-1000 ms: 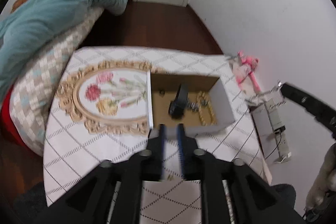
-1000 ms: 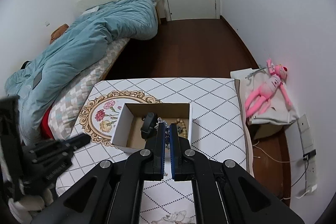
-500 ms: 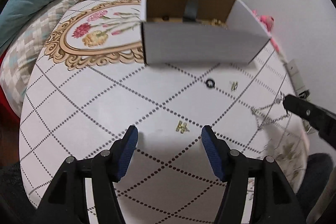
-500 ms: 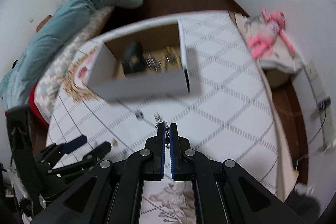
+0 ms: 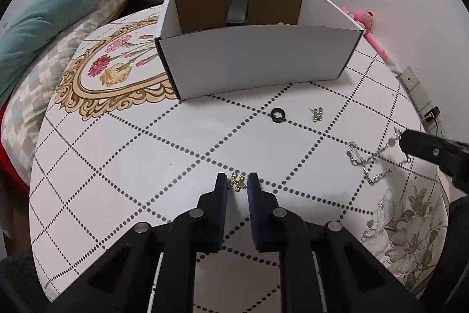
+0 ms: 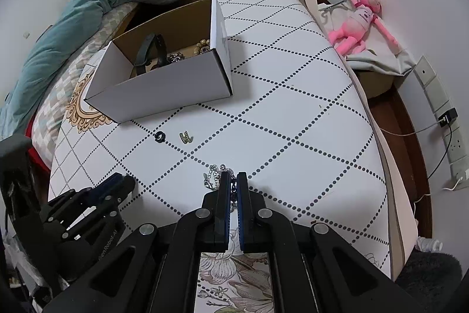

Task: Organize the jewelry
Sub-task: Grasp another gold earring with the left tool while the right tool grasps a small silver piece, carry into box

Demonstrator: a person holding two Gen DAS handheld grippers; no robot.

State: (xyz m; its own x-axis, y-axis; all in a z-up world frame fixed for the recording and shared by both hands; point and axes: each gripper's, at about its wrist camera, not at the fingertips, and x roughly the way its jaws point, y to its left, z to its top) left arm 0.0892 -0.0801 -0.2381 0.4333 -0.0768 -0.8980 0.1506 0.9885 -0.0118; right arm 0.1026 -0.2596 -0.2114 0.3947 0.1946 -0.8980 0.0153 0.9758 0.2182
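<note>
A white cardboard box (image 5: pixel 258 60) stands on the table and holds a black band (image 5: pixel 238 11) and beaded jewelry (image 6: pixel 202 46). My left gripper (image 5: pixel 238 181) is low on the table, its jaws narrowly open around a small gold earring (image 5: pixel 237 181). A black ring (image 5: pixel 276 114) and a second gold earring (image 5: pixel 317 114) lie nearer the box. My right gripper (image 6: pixel 231 181) is shut on a silver chain (image 6: pixel 213 176), which trails on the tablecloth; the chain also shows in the left wrist view (image 5: pixel 372 163).
The table wears a white cloth with dotted diamonds (image 6: pixel 293 113) and floral prints (image 5: pixel 117 72). A bed with a teal duvet (image 6: pixel 88 16) lies to the left. A pink plush toy (image 6: pixel 360 19) and a power strip (image 6: pixel 439 107) sit to the right.
Both grippers dropped from above the box to the table. The left gripper narrowed around the gold earring. The right gripper stayed shut on the chain, which now lies partly on the cloth.
</note>
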